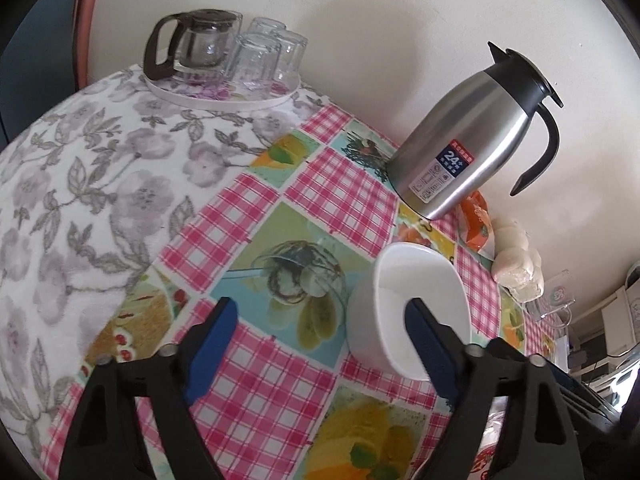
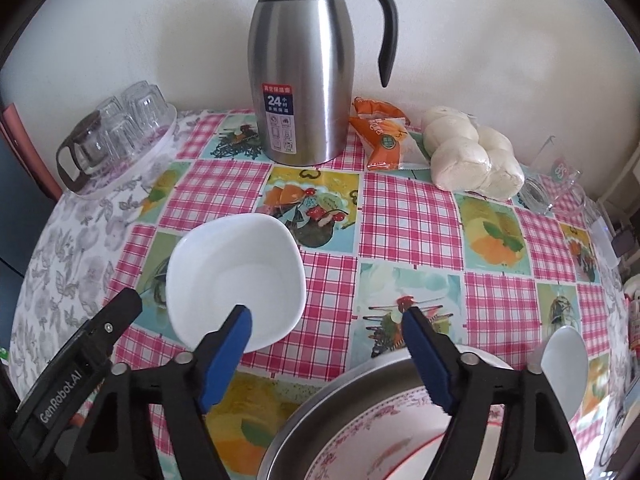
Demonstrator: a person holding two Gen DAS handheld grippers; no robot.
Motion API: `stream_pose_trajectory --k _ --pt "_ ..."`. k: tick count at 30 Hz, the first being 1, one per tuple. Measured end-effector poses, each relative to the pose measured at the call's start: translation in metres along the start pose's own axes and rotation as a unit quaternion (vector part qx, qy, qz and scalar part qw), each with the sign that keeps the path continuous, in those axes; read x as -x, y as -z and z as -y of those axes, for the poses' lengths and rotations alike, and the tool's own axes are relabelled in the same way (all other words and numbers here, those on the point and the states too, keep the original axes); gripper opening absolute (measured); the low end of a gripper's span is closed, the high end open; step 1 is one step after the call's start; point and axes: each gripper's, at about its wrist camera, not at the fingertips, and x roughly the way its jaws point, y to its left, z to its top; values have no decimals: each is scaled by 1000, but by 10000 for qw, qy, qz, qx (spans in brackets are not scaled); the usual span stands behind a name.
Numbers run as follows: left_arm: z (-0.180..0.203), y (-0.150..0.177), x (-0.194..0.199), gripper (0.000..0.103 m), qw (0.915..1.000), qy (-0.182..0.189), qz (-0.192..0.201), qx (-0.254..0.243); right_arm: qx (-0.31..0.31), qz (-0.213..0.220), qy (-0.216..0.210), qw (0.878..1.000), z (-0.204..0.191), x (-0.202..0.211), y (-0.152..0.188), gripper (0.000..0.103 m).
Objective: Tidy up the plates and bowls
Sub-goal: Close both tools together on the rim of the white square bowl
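Observation:
A white square bowl point(image 1: 408, 300) stands upright on the chequered tablecloth point(image 1: 256, 380). My left gripper point(image 1: 320, 312) is open around the bowl's left wall: its right finger is over the bowl's inside and its left finger is over bare cloth, well clear. In the right wrist view the same bowl point(image 2: 236, 268) sits left of centre. My right gripper point(image 2: 326, 316) is open, its left fingertip over the bowl's near rim. Its right finger is above a metal basin point(image 2: 304, 420) that holds a pink-patterned bowl point(image 2: 360, 448). Nothing is gripped.
A steel jug point(image 2: 300, 80) stands by the back wall. An orange snack packet point(image 2: 380, 136), bagged white buns point(image 2: 468, 156) and a glass mug point(image 2: 560, 188) lie to its right. A tray of glasses point(image 1: 224, 68) is far left, and a white rounded dish point(image 2: 566, 364) near right.

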Motion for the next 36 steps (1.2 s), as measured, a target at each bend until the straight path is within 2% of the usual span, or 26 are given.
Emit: stream_pose_trajectory --k 5,9,16,19,24,29,36 --pt "3 -1 -10 82 9999 111 -84 61 61 -121 41 9999 -5 -11 -5 70" --pt "4 -2 -17 81 9997 175 -124 82 195 -186 171 9995 -9 -19 -8 69" --pt "9 2 -33 77 9993 232 -297 56 96 -416 168 9989 -5 -35 -11 58" --pt "10 3 -38 65 9991 258 -348 30 83 -488 163 9986 -5 -41 -10 55" --pt "12 6 -49 63 9987 219 -454 -5 125 -519 210 9984 -6 -49 -10 52" --pt "14 7 -57 59 9986 158 -507 -71 224 -604 218 9977 -10 -58 -11 44" --pt "16 8 -65 49 9983 139 -558 -86 158 -765 92 9969 -12 -70 -12 38"
